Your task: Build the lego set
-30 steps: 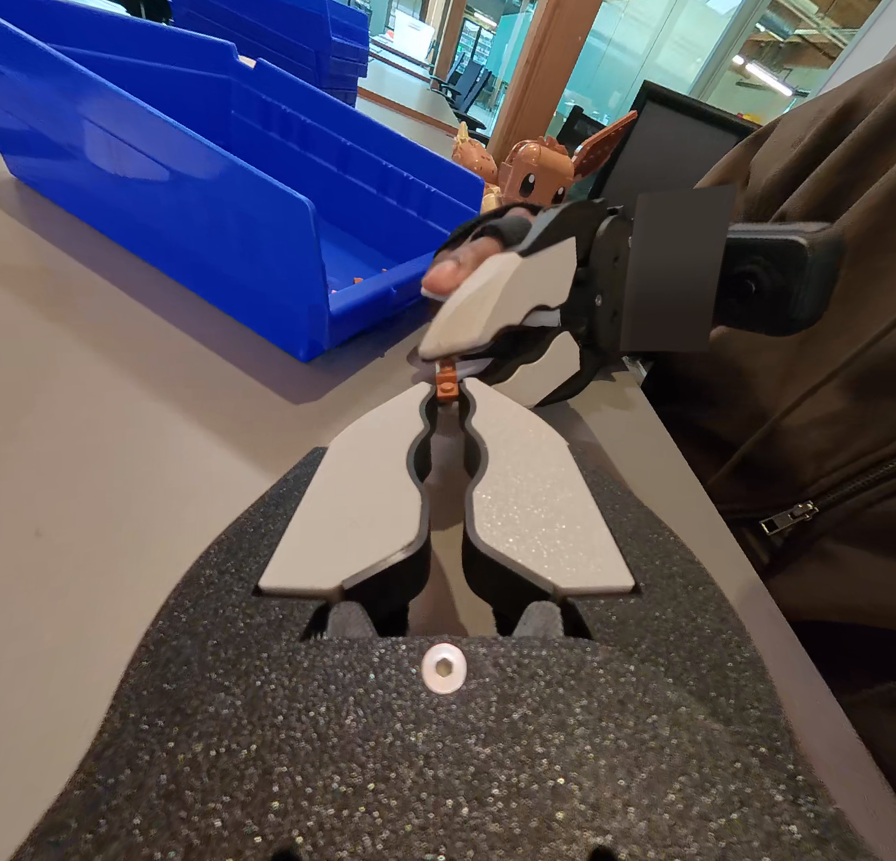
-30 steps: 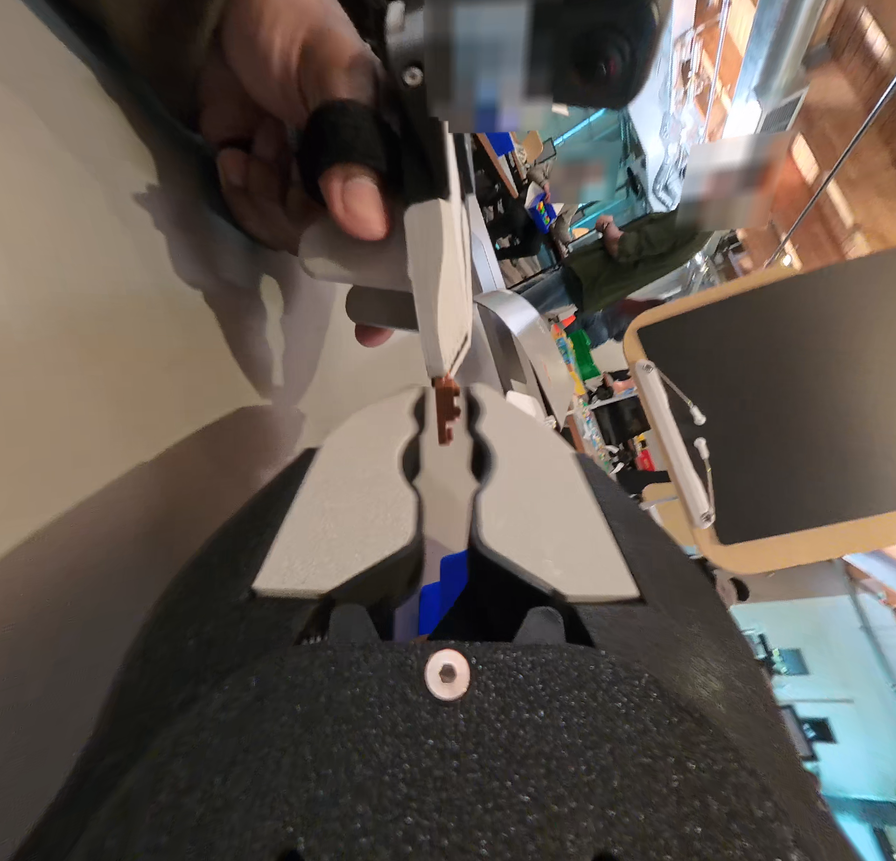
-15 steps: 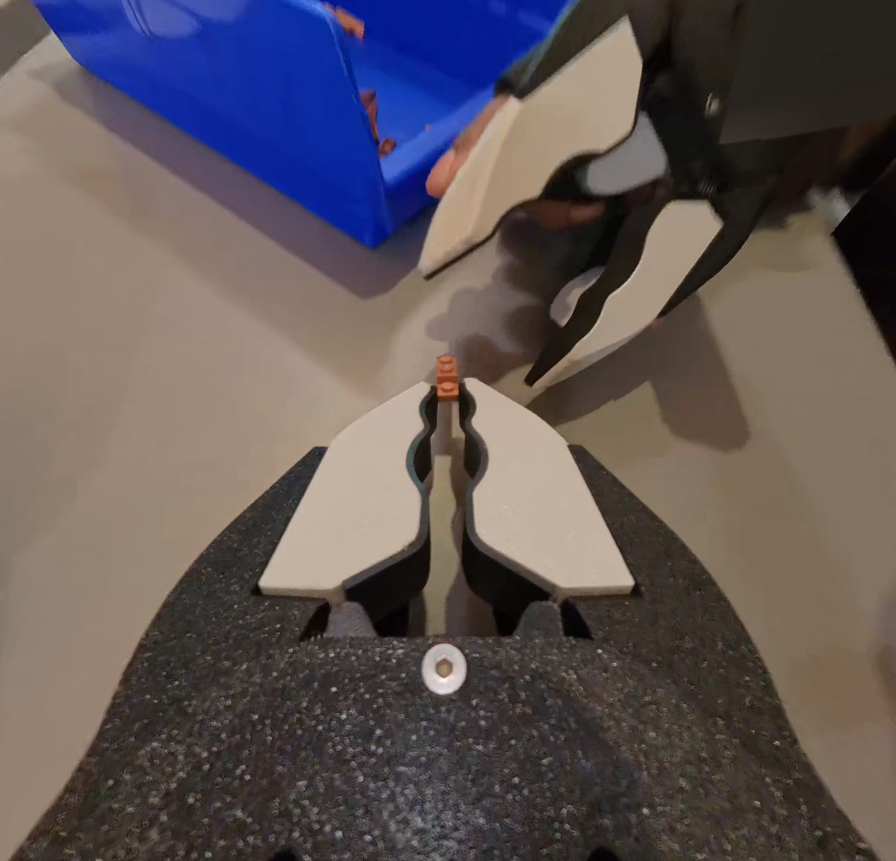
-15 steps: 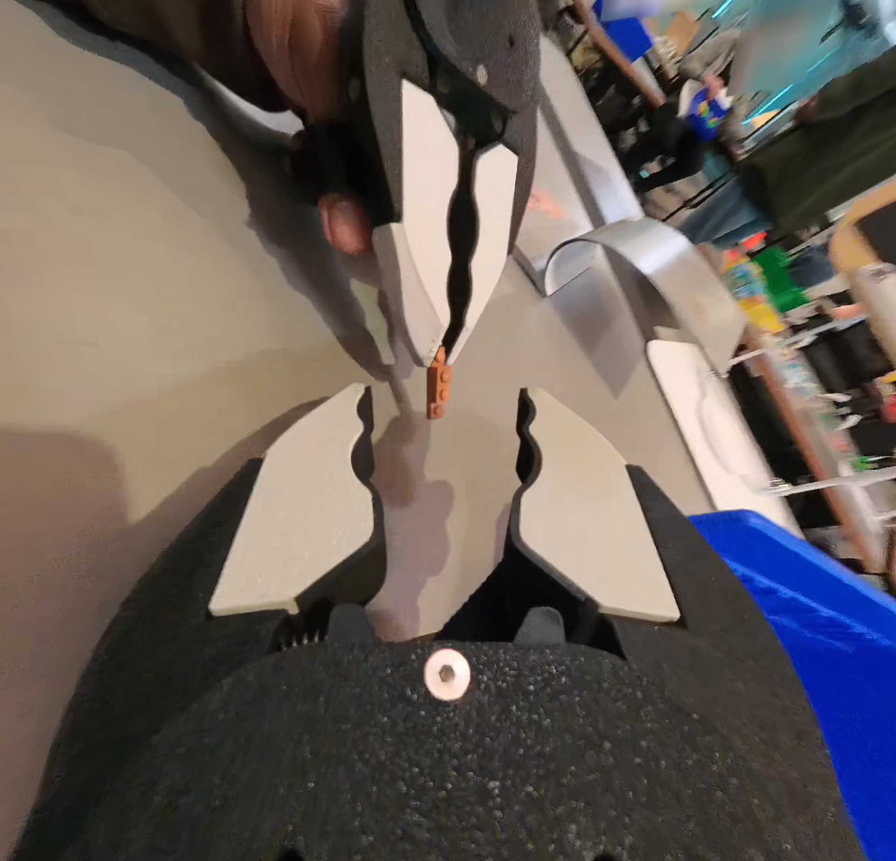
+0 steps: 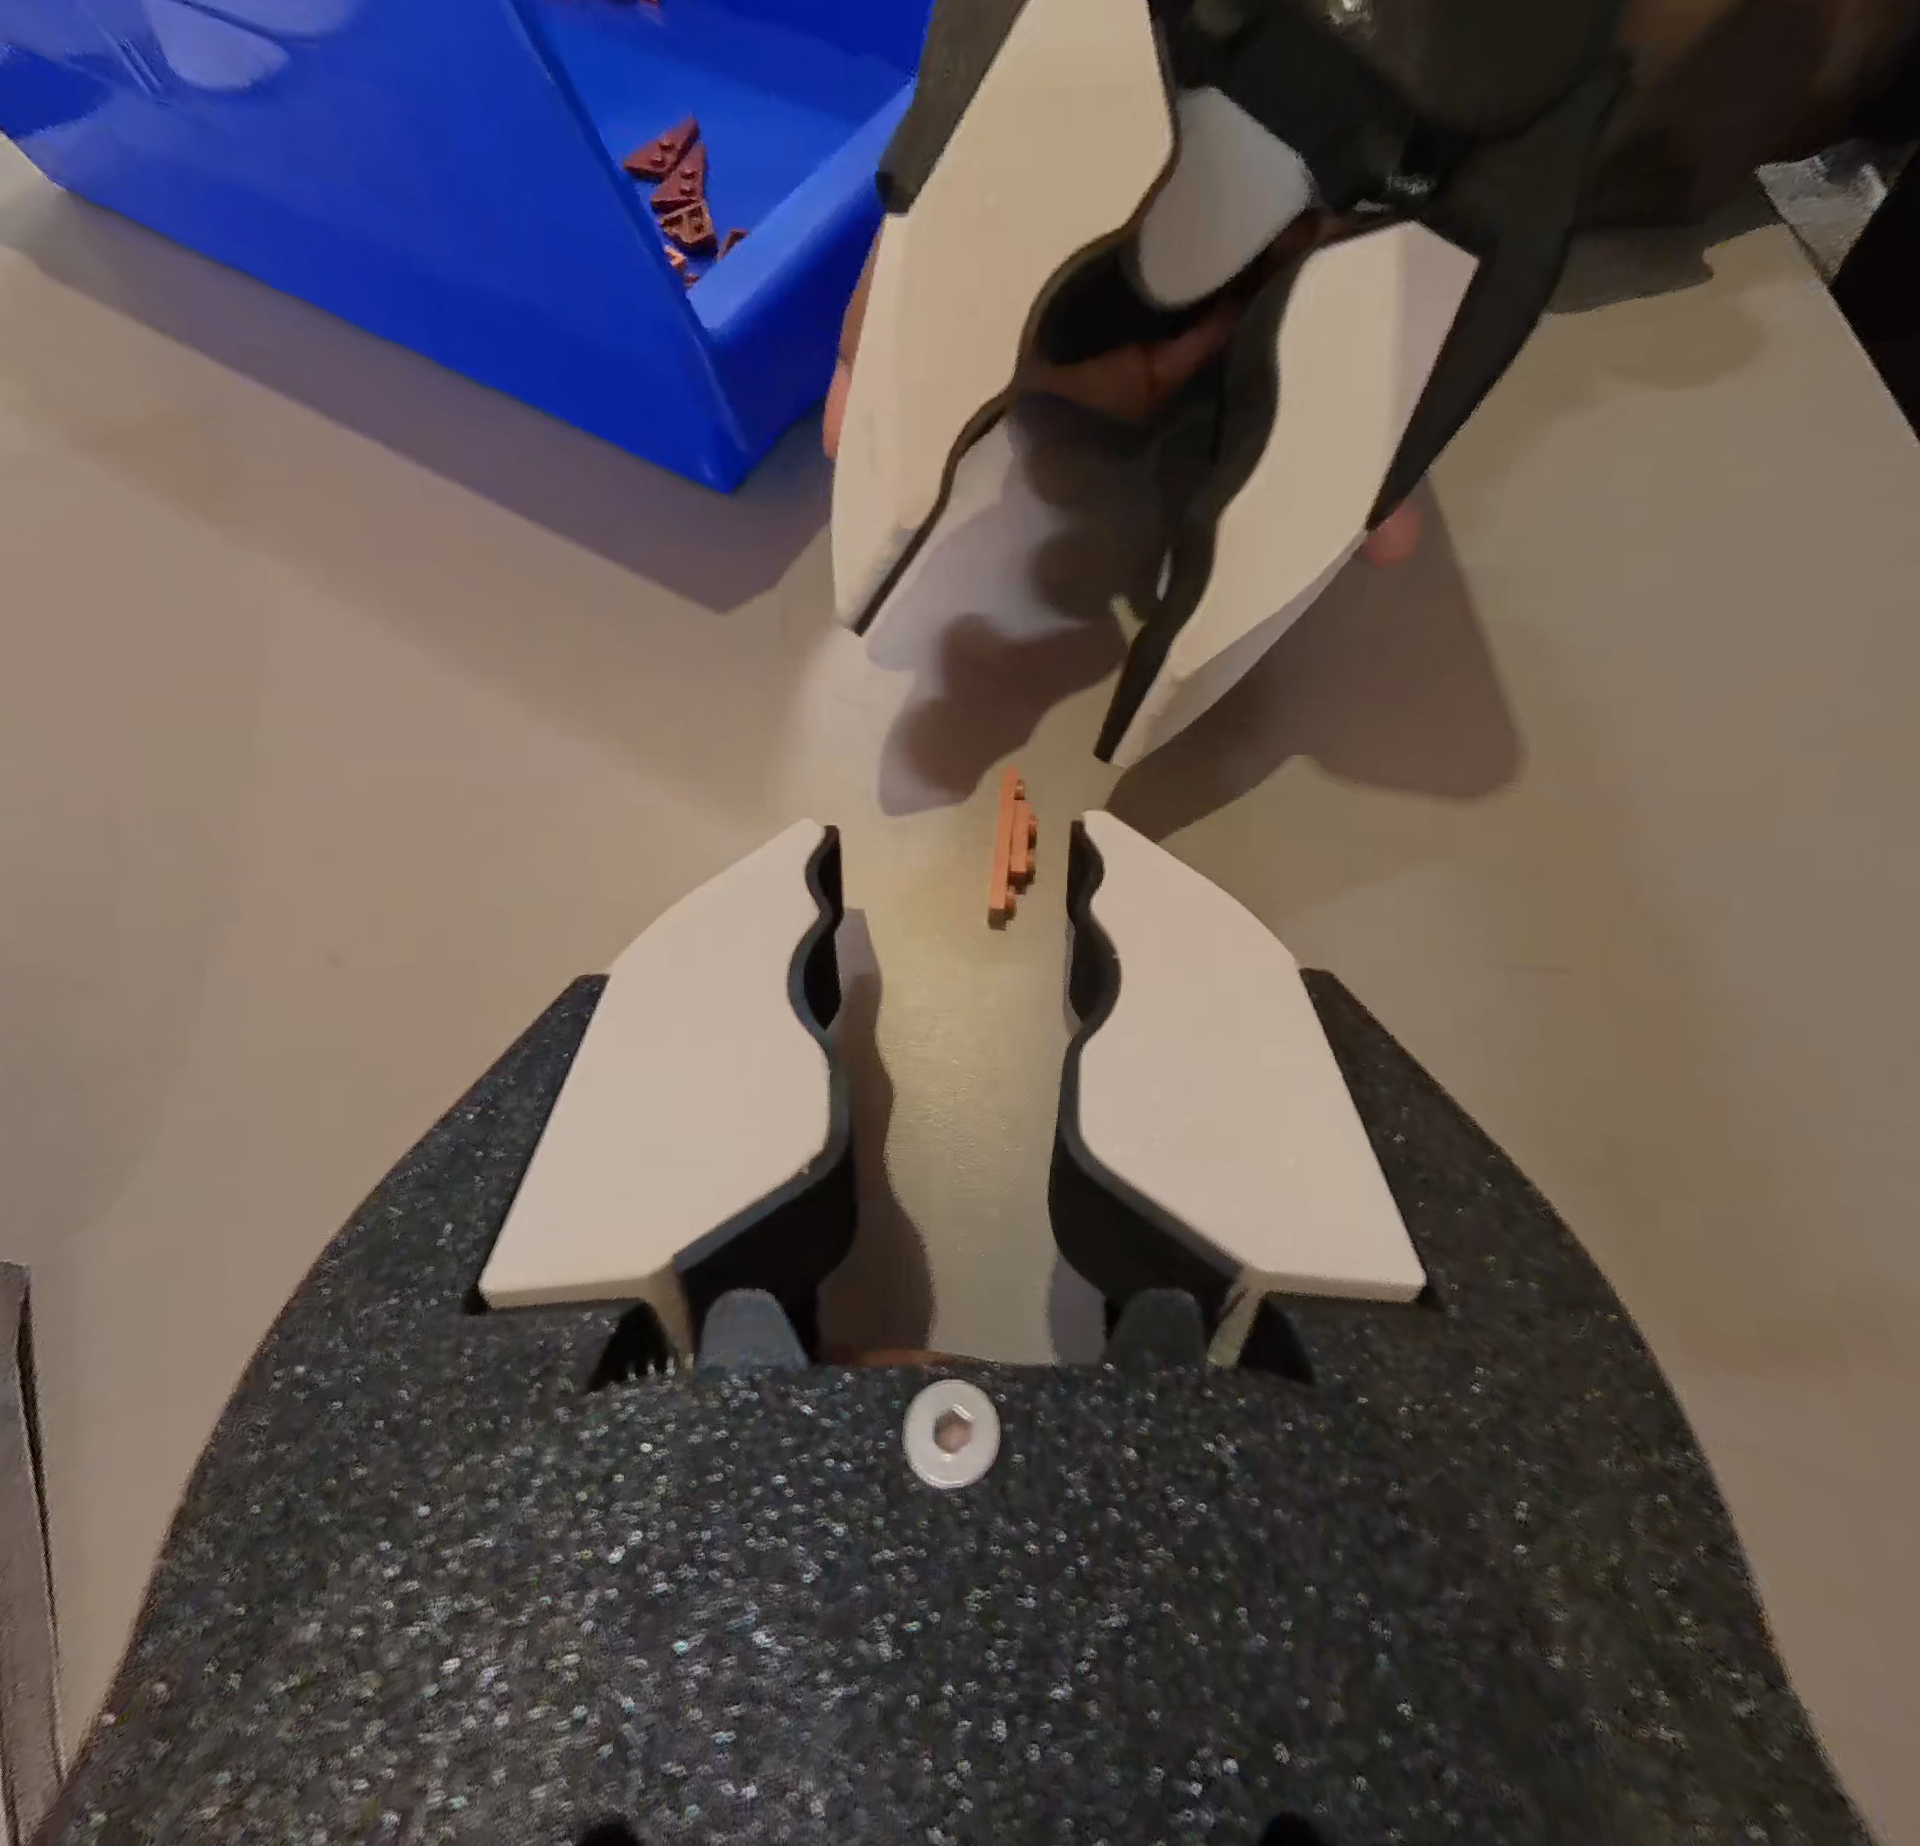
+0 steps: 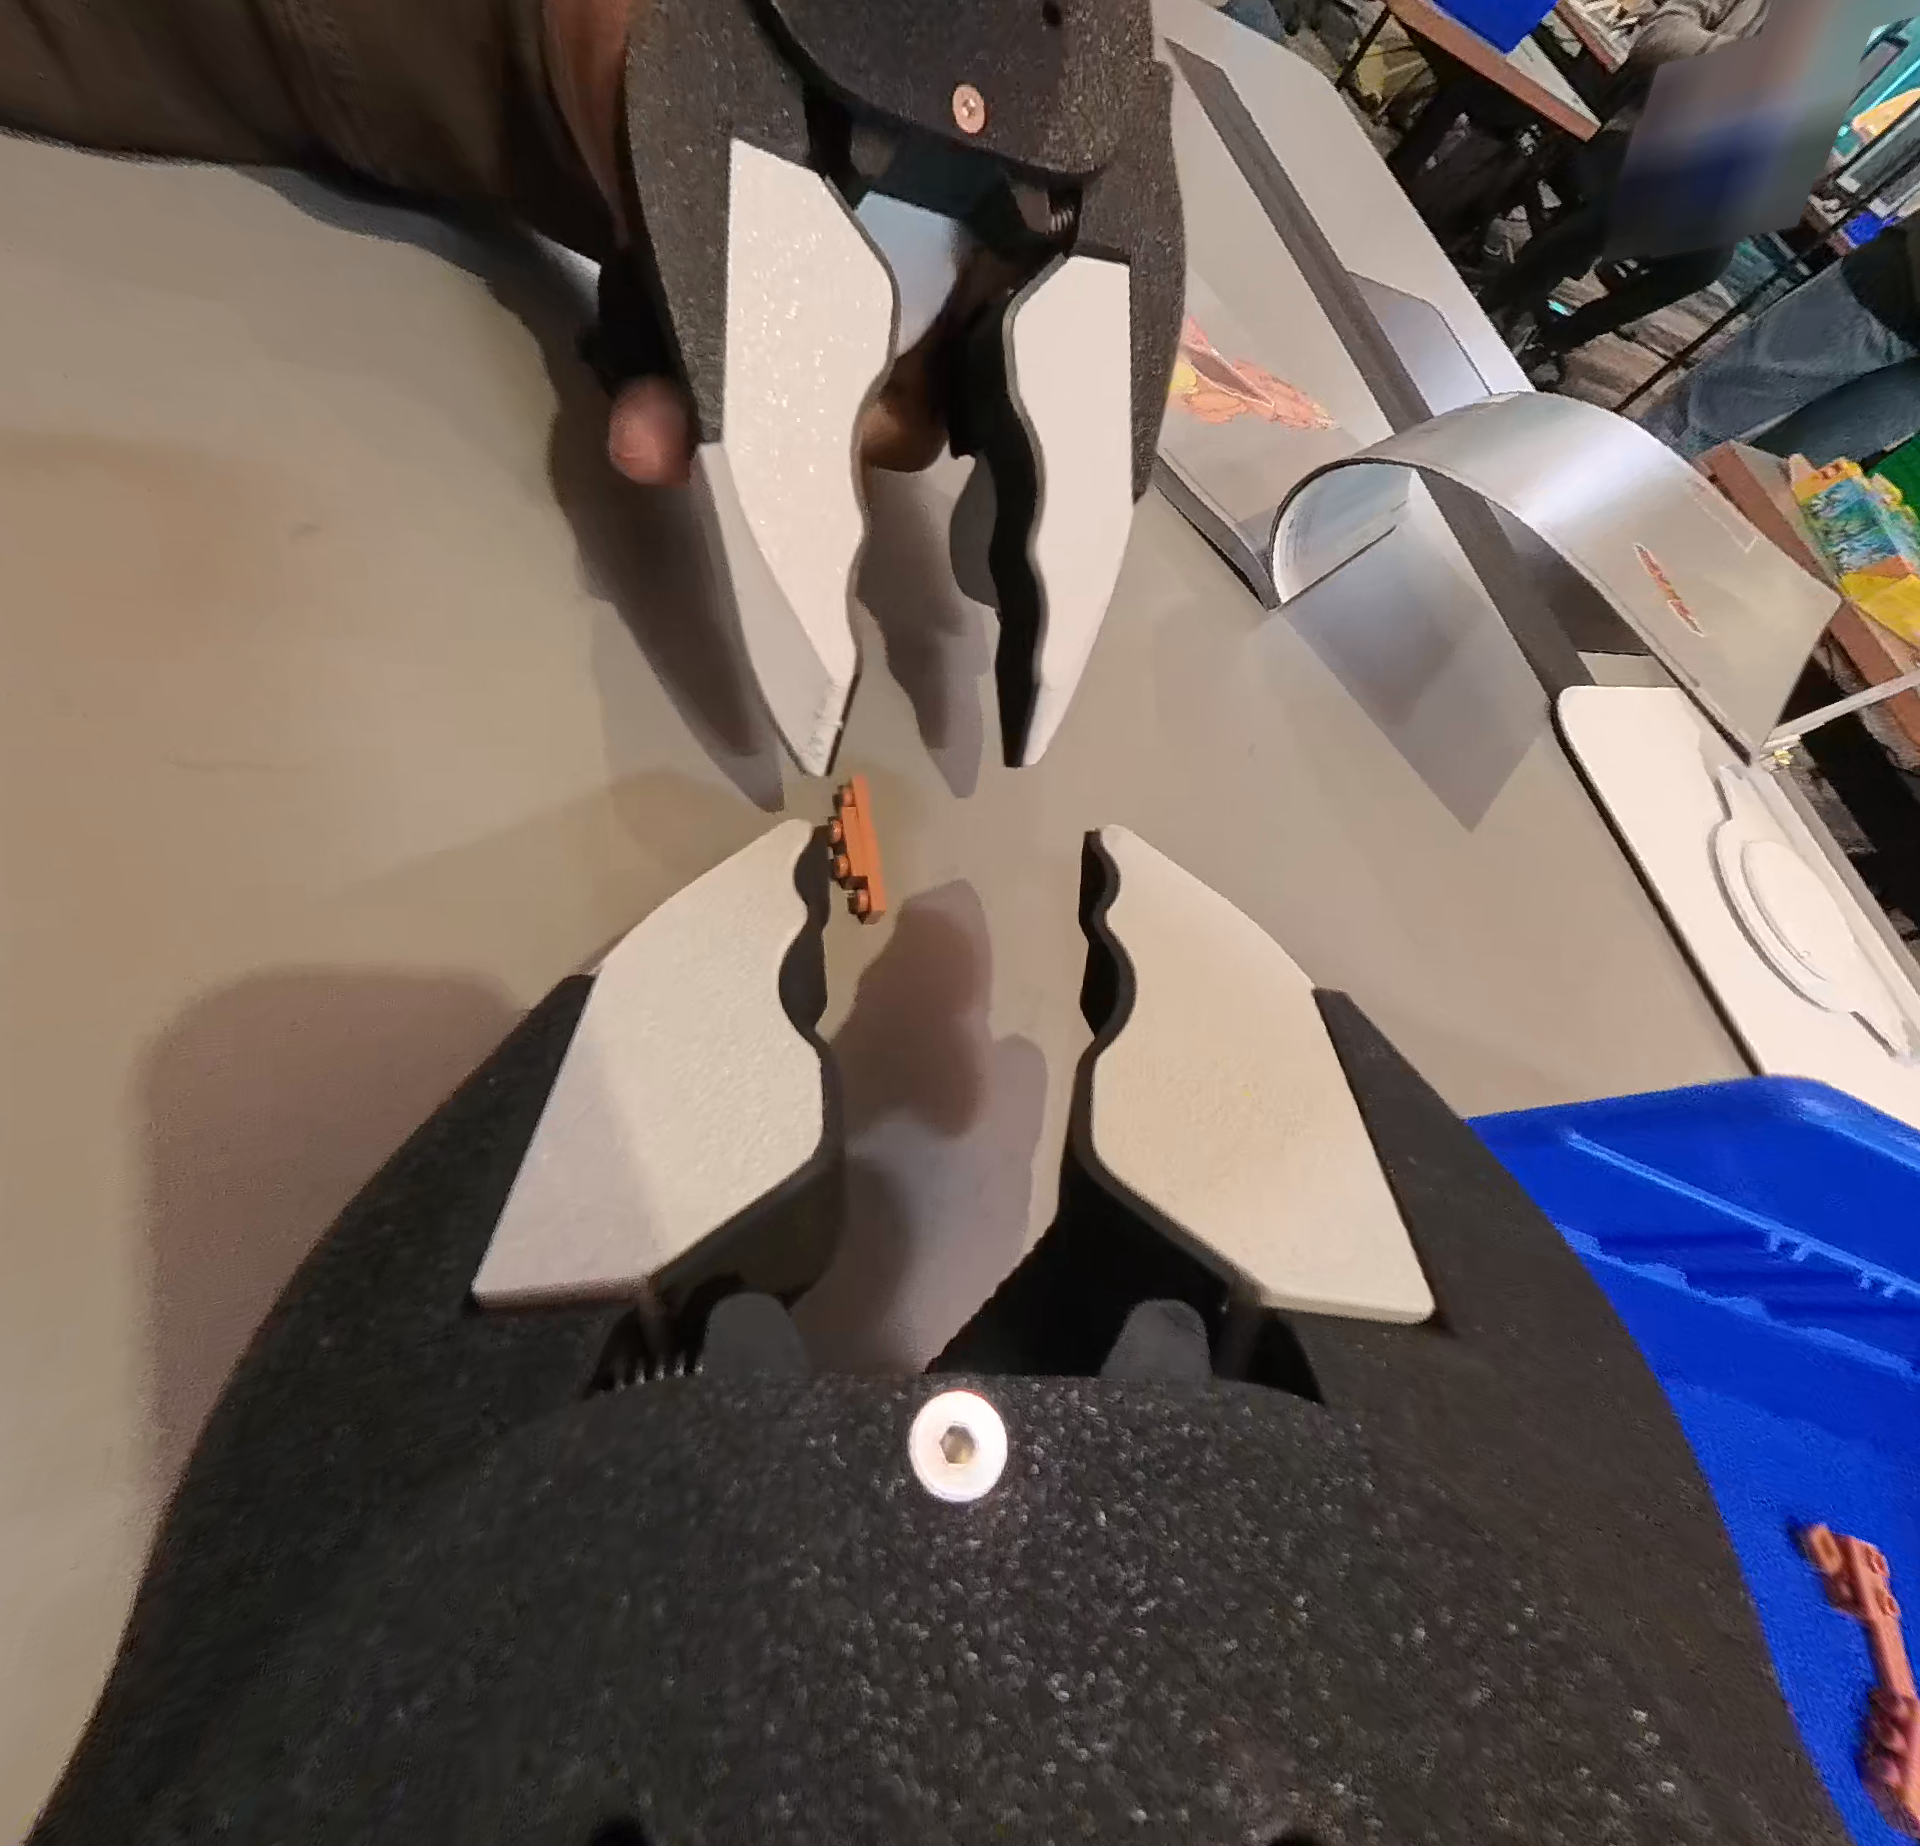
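A small orange-brown studded brick assembly (image 5: pixel 1013 851) hangs or stands on edge just above the grey table (image 5: pixel 312 861); no pad presses on it. My left gripper (image 5: pixel 954 830) is open, and the piece sits between its fingertips, nearer the right one. My right gripper (image 6: pixel 948 835) is open too, and the same piece (image 6: pixel 857 851) lies right beside its left fingertip (image 6: pixel 769 861). The two grippers face each other tip to tip: the right one (image 5: pixel 987 690) shows in the left wrist view, the left one (image 6: pixel 923 757) in the right wrist view.
A blue bin (image 5: pixel 416 186) with several loose brown pieces (image 5: pixel 675 186) stands on the table; it also shows in the right wrist view (image 6: pixel 1714 1277). A curved silver stand (image 6: pixel 1507 508) and a white pad (image 6: pixel 1714 861) lie beyond. A person's sleeve and hands hold both grippers.
A second ago both grippers were shut on the piece. The right one opened first, then the left one opened, and the piece left both grasps. Both grippers tilted down towards the table.
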Tool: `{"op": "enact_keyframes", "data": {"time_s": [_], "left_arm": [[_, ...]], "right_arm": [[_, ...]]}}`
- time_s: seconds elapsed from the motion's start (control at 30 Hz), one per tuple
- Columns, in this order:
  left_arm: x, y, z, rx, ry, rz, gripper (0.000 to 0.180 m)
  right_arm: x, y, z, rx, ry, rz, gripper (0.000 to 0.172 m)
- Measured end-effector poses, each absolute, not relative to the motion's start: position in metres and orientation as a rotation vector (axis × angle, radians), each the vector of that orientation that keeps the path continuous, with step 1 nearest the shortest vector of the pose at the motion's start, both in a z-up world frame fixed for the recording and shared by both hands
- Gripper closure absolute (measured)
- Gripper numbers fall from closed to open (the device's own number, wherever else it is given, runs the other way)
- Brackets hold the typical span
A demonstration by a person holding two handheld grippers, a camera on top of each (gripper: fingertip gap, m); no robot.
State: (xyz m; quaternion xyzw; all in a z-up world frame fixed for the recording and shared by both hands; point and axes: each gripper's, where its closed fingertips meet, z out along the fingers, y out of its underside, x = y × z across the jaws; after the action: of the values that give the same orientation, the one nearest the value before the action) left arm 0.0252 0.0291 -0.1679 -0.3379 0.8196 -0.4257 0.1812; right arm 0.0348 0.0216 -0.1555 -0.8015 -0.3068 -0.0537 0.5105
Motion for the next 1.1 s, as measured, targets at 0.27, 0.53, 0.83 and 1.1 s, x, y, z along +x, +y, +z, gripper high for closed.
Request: {"op": "enact_keyframes", "data": {"time_s": [0.27, 0.53, 0.83, 1.1], "left_arm": [[0.019, 0.022, -0.182, -0.829, 2.411, -1.053, 0.144], [0.017, 0.022, -0.184, -0.836, 2.422, -1.052, 0.148], [0.018, 0.024, -0.185, -0.907, 2.424, -1.069, 0.148], [0.018, 0.023, -0.187, -0.930, 2.439, -1.062, 0.159]], "right_arm": [[0.033, 0.021, -0.156, -1.924, -0.751, -0.103, 0.135], [0.032, 0.021, -0.158, -1.936, -0.758, -0.078, 0.138], [0.034, 0.019, -0.156, -1.935, -0.739, -0.059, 0.138], [0.034, 0.016, -0.156, -1.935, -0.741, -0.035, 0.137]]}}
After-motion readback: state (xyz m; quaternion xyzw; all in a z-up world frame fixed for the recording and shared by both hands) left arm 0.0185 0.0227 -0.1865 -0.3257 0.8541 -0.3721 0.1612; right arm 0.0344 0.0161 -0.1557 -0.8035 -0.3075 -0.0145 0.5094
